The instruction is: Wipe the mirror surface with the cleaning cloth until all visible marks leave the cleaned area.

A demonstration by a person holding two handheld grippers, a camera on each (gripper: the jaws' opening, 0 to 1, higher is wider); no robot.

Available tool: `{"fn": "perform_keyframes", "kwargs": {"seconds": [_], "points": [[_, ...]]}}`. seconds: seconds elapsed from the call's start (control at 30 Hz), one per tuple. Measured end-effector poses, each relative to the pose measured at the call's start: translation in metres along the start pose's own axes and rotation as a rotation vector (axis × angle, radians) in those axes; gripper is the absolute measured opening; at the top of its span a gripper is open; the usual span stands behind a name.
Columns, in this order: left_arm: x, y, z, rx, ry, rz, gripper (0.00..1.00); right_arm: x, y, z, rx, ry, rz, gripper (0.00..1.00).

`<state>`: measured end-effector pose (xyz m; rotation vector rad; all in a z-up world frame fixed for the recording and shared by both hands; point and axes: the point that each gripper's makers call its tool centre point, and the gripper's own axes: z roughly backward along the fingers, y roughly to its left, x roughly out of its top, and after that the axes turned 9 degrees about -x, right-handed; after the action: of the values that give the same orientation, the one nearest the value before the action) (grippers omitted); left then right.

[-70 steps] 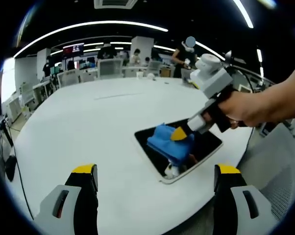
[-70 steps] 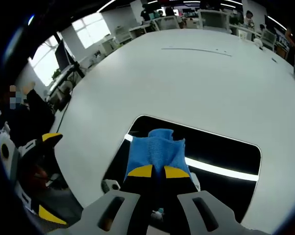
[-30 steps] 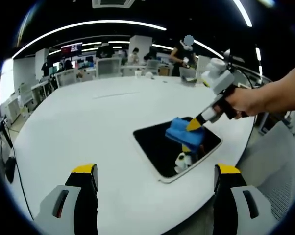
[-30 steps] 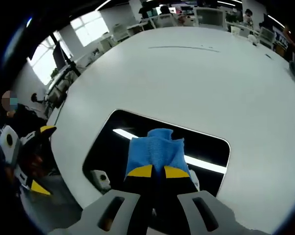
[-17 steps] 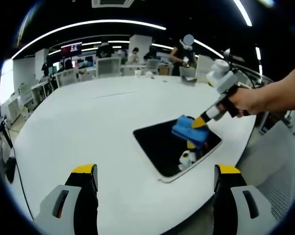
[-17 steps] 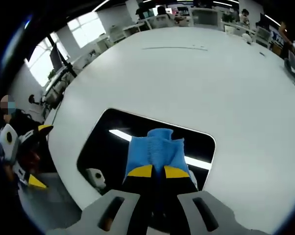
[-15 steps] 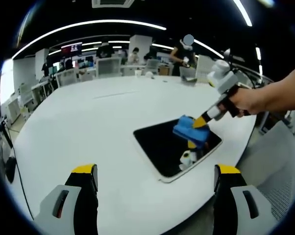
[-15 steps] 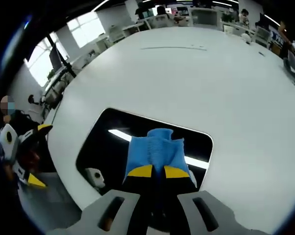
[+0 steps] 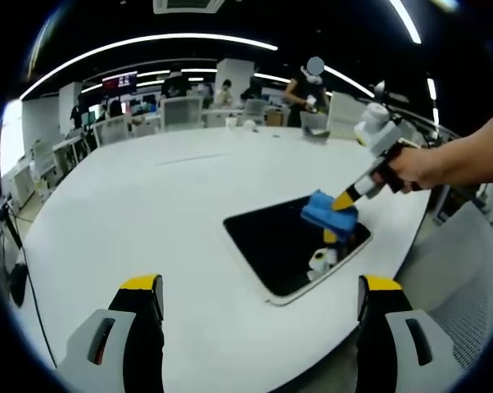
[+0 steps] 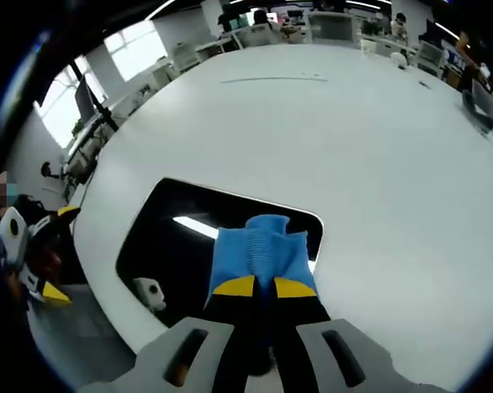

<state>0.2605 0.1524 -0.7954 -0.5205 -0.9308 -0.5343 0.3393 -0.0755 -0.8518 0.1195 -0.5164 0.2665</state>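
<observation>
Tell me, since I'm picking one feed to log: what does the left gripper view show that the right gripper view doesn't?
Left gripper view: the person's hand gripping the right hand-held gripper, seen from outside, and people at distant desks.
Right gripper view: the window, and its own jaws shut on the blue cloth.
Both: the cloth on the dark mirror lying on the white table.

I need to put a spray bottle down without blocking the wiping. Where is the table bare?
The white table is bare left of the mirror and beyond it. Crowded: the mirror's right end, where the right gripper presses the blue cloth.
</observation>
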Motion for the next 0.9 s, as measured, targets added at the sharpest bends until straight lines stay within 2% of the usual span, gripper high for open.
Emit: {"fn": "perform_keyframes", "kwargs": {"seconds": [0.4,0.9], "points": [[0.000,0.001,0.000,0.004,-0.001,-0.002,0.99,-0.006,-0.016,0.004,-0.029,0.002,-0.024,0.01],[0.000,0.002,0.000,0.006,-0.002,-0.003,0.99,-0.009,-0.020,0.006,-0.061,-0.003,-0.038,0.01]]}}
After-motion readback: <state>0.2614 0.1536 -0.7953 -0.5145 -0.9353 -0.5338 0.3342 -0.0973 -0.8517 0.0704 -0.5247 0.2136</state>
